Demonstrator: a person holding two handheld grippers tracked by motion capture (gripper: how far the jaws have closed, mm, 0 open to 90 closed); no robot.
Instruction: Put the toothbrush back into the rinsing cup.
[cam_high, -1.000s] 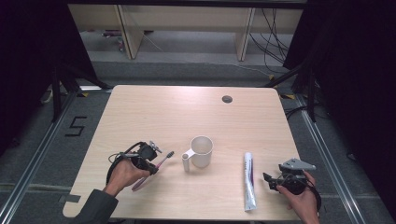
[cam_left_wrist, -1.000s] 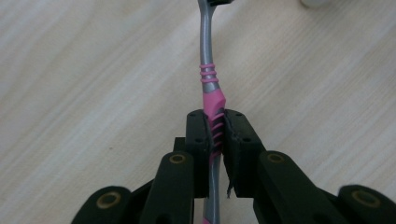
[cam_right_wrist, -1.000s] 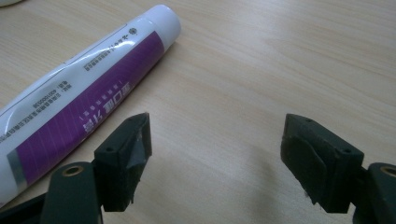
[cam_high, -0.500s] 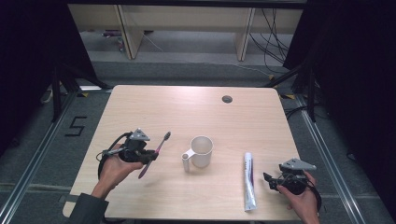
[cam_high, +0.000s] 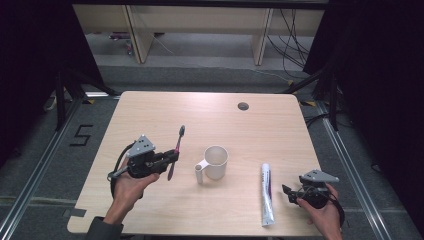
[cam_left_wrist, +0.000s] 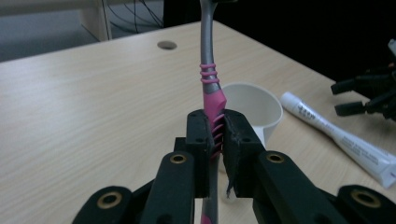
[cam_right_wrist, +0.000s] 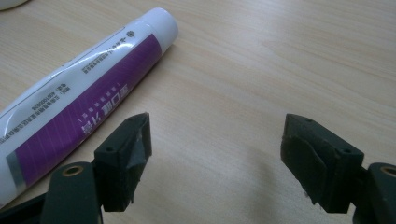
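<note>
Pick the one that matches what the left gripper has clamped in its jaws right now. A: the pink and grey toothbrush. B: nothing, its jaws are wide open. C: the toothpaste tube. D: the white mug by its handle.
A: in the left gripper view the left gripper has its jaws shut on the pink grip of the toothbrush, held up off the table.

I see a pale matt wood-grain desk (cam_high: 150, 115), a glossy plastic tube (cam_right_wrist: 84, 88), a smooth white mug (cam_high: 216, 161) and matt black fingers (cam_right_wrist: 123, 154).
</note>
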